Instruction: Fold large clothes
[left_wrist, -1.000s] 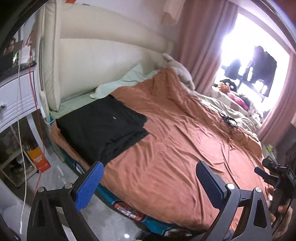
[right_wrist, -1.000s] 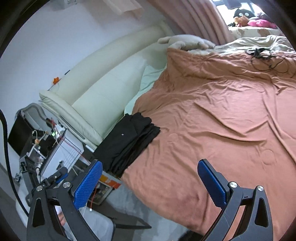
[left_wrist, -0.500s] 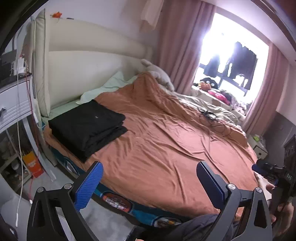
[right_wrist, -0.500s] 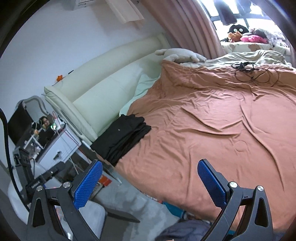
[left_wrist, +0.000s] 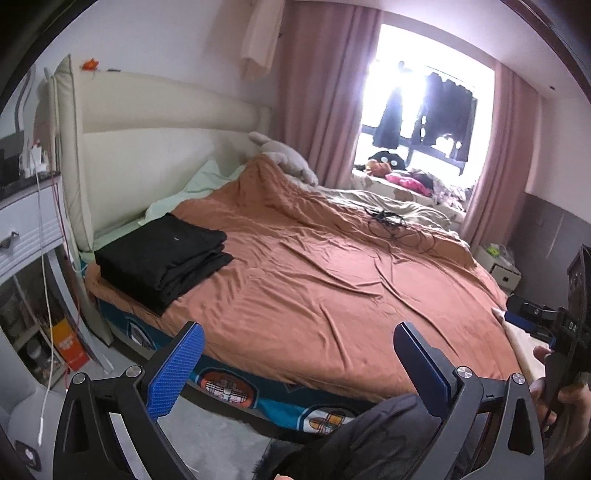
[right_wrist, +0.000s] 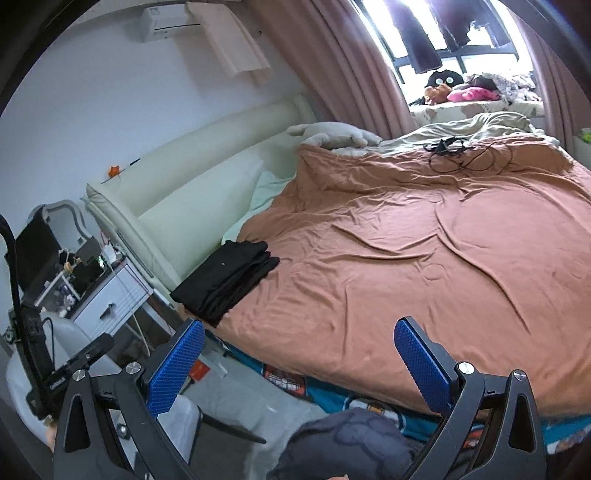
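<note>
A stack of folded black clothes (left_wrist: 162, 254) lies on the near left corner of the bed, by the cream headboard; the right wrist view shows the same black stack (right_wrist: 229, 277). An orange-brown cover (left_wrist: 332, 273) is spread over the bed (right_wrist: 424, 258). My left gripper (left_wrist: 295, 365) is open with nothing between its blue pads, held back from the bed's near edge. My right gripper (right_wrist: 299, 362) is also open and empty, above the floor in front of the bed. A dark grey garment (right_wrist: 351, 439) bunches low between the fingers, also seen as a dark heap (left_wrist: 369, 432).
A white bedside drawer unit (right_wrist: 110, 302) with cables stands left of the bed. A black cable tangle (left_wrist: 391, 225) lies on the far side of the cover. A plush toy (left_wrist: 288, 158) rests at the headboard. Pink curtains (left_wrist: 325, 88) frame a bright window. A hand (left_wrist: 561, 391) holds the other gripper at right.
Both grippers have pulled back and up from the bed, so the bed looks farther and more of the room shows. The dark grey garment has come into view below. Both stay open.
</note>
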